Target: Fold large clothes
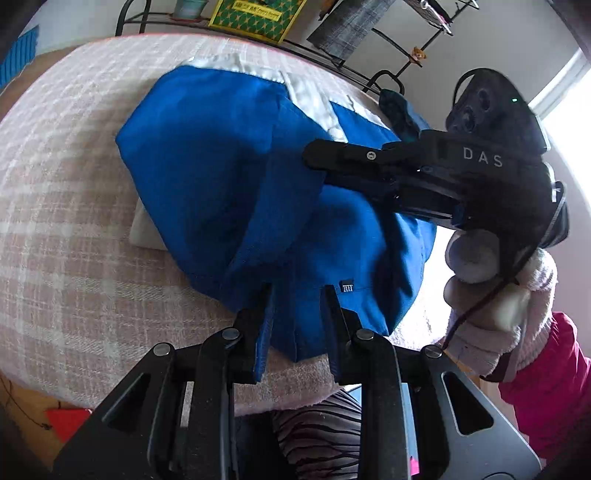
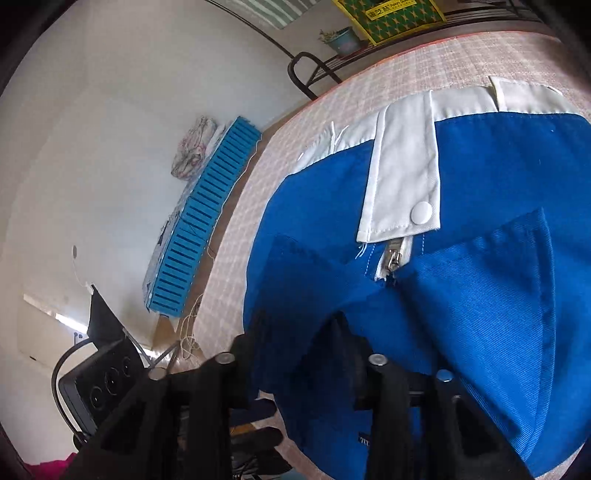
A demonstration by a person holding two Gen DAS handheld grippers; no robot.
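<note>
A blue garment point(image 1: 207, 166) with a white waistband point(image 2: 402, 166), a snap and a zip point(image 2: 391, 258) lies partly folded on a pink checked tablecloth point(image 1: 74, 184). In the left wrist view my left gripper point(image 1: 299, 295) is shut on the garment's near hem, with blue cloth bunched between its fingers. My right gripper point(image 1: 317, 168) reaches in from the right over the garment's middle, held by a gloved hand point(image 1: 498, 295). In its own view the right gripper point(image 2: 299, 325) is shut on a raised blue fold point(image 2: 480, 314) that drapes over its fingers and hides the tips.
A white folded item point(image 1: 144, 229) pokes out from under the garment's left side. A black metal rack point(image 1: 332, 59) with a yellow-green box point(image 1: 255, 14) and a plant pot point(image 2: 345, 38) stands behind the table. A blue slatted crate point(image 2: 207, 229) lies left, beyond the table edge point(image 2: 240, 206).
</note>
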